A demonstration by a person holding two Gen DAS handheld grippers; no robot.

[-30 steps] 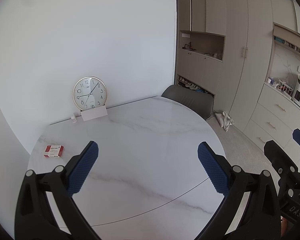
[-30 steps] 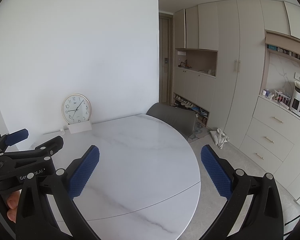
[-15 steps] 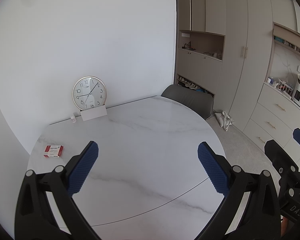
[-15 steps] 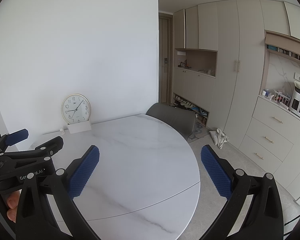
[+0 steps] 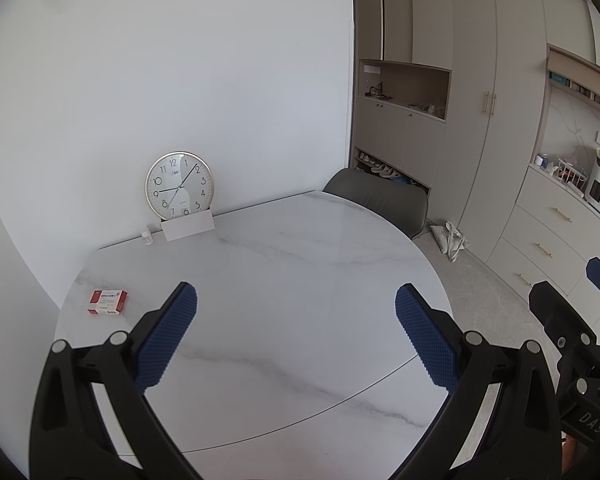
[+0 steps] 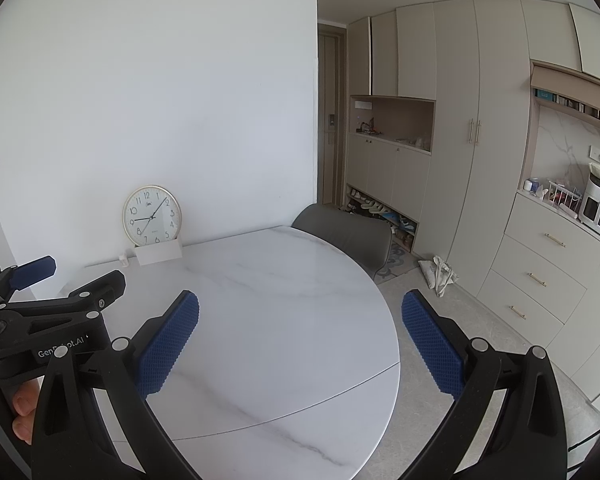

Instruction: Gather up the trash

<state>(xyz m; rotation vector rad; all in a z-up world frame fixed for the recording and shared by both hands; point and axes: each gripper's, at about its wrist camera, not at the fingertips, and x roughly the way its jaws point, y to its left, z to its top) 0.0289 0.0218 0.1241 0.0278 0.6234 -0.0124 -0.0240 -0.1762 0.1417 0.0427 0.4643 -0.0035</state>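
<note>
Red-and-white box (image 5: pixel 108 302) lies on table (image 5: pixel 300 264); left tool (image 5: pixel 296 300) and right tool (image 6: pixel 300 306) spread wide, empty.

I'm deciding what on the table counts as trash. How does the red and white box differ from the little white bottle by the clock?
The red and white box lies flat, out near the table's left edge; the little white bottle stands upright at the back by the wall, left of the clock and its white card. The box is flat, rectangular and printed; the bottle is plain and looks much smaller. Both rest on the marble table, untouched, with both grippers open.
</note>
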